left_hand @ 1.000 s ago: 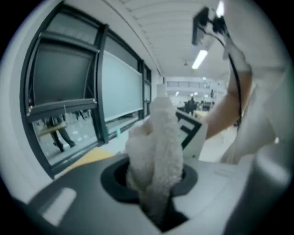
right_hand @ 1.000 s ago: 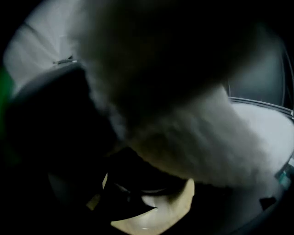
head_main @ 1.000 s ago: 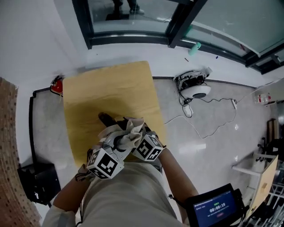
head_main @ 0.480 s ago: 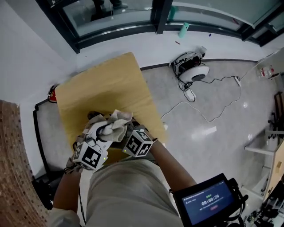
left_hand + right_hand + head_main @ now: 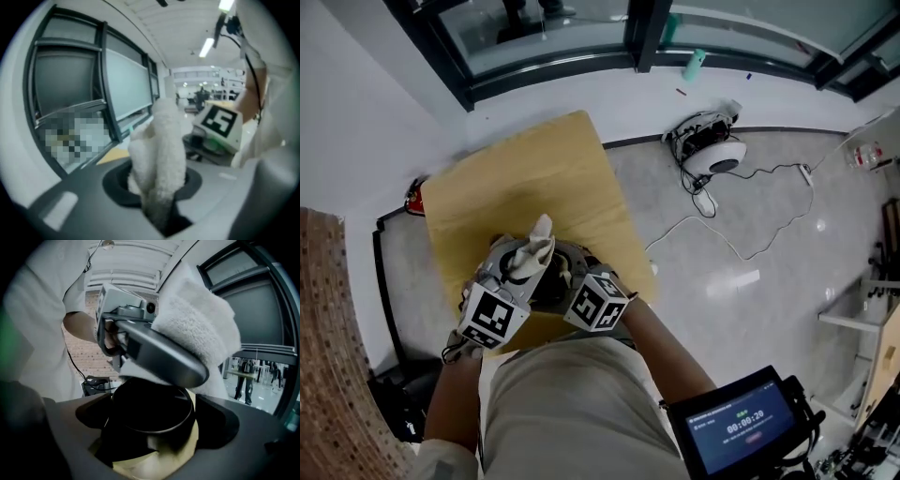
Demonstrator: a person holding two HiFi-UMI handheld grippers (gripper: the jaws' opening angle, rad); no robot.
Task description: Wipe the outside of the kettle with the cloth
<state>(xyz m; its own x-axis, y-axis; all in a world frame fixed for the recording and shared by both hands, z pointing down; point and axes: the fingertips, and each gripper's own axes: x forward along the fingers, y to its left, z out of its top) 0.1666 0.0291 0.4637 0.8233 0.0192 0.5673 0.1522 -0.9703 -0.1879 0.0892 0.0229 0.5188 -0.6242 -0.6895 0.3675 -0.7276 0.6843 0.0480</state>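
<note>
On the wooden table (image 5: pixel 525 178) stands the dark kettle (image 5: pixel 551 289), near the table's front edge. My right gripper (image 5: pixel 572 281) is shut on it; in the right gripper view the round black body (image 5: pixel 150 413) fills the gap between the jaws (image 5: pixel 150 427). My left gripper (image 5: pixel 525 272) is shut on the white cloth (image 5: pixel 531 251) and holds it on the kettle's top left. In the left gripper view the cloth (image 5: pixel 161 145) rises in a thick bunch from the jaws (image 5: pixel 159 211). The kettle's lower body is hidden by both grippers.
On the floor to the right lies a white round device (image 5: pixel 712 155) with trailing cables (image 5: pixel 741 239). A red object (image 5: pixel 414 195) sits by the table's left corner. A screen (image 5: pixel 741 427) is at the lower right. A glass wall (image 5: pixel 553 37) runs behind the table.
The left gripper has drawn the cloth leftward over the kettle's top. The cloth, draped wide before, now stands in a narrow bunch. The right gripper has kept its hold.
</note>
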